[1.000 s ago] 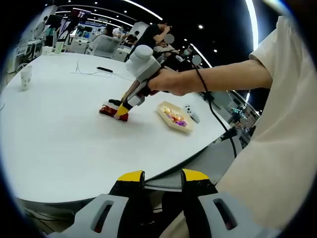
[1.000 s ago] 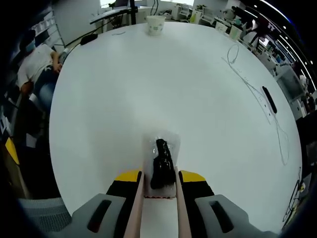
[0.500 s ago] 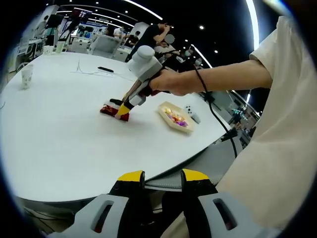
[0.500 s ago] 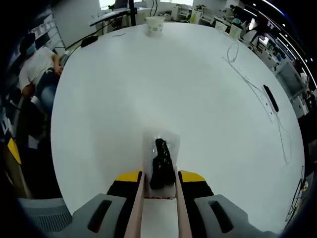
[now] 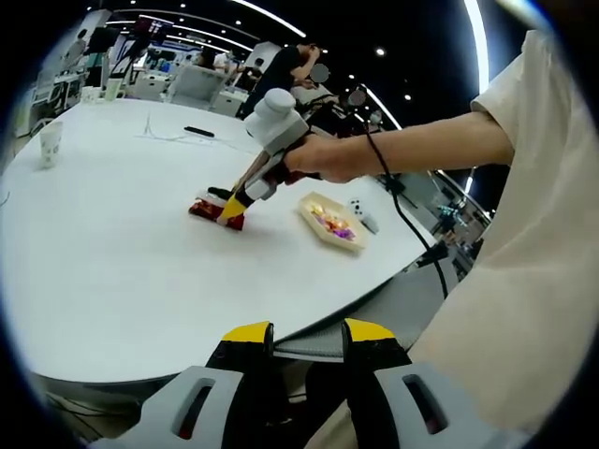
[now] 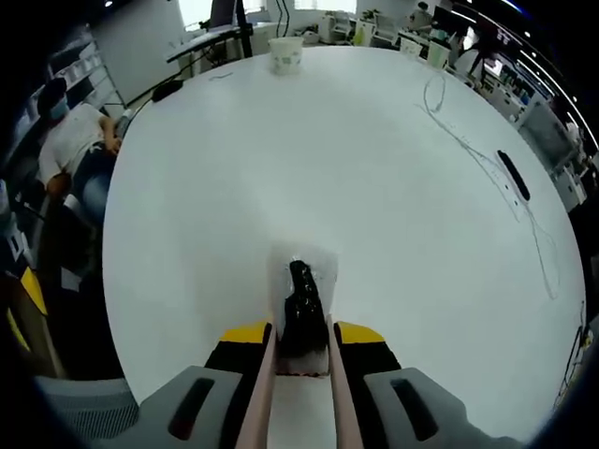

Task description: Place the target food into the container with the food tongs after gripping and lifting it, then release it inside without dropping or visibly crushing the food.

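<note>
In the left gripper view, the left gripper (image 5: 297, 329) waits off the tabletop (image 5: 112, 253) edge, jaws nearly closed on nothing. The right gripper (image 5: 231, 211) reaches down to the red-edged packet (image 5: 208, 210), with the food tray (image 5: 329, 222) near it.

In the right gripper view, tongs (image 6: 299, 374) sit clamped between the jaws, pinching the wrapped dark food (image 6: 301, 309) on the tabletop. The grip looks made; next comes a gentle lift towards the tray.

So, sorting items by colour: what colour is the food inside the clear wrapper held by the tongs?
Black food in the clear wrapper, seen best in the right gripper view, between the beige tongs.
</note>
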### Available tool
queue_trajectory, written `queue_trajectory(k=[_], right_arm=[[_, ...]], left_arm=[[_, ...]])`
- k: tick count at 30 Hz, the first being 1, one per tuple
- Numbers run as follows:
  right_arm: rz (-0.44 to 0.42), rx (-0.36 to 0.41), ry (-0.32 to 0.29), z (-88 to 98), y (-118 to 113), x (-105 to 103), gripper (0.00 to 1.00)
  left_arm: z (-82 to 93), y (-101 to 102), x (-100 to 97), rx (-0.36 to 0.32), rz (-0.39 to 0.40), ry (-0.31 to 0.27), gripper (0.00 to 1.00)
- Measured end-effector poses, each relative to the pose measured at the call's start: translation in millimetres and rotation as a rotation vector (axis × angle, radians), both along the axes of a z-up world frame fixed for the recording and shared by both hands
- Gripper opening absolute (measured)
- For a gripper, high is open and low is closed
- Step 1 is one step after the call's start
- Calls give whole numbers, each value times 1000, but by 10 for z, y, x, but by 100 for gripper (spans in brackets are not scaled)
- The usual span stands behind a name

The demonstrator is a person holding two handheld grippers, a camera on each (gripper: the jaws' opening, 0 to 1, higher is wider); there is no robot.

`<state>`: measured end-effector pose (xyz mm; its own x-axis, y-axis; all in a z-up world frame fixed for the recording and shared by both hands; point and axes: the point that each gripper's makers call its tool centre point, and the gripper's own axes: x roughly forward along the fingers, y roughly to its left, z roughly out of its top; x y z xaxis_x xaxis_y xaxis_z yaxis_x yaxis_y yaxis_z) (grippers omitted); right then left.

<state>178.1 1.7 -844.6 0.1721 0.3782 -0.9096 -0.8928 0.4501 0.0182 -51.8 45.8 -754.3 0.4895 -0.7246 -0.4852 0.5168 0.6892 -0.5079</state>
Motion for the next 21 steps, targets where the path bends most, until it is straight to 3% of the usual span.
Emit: queue_trajectory(k=[21], right_arm=[[-33, 58, -13, 119, 44, 34, 22]], left_arm=[[5, 13, 29, 3, 13, -5, 28]])
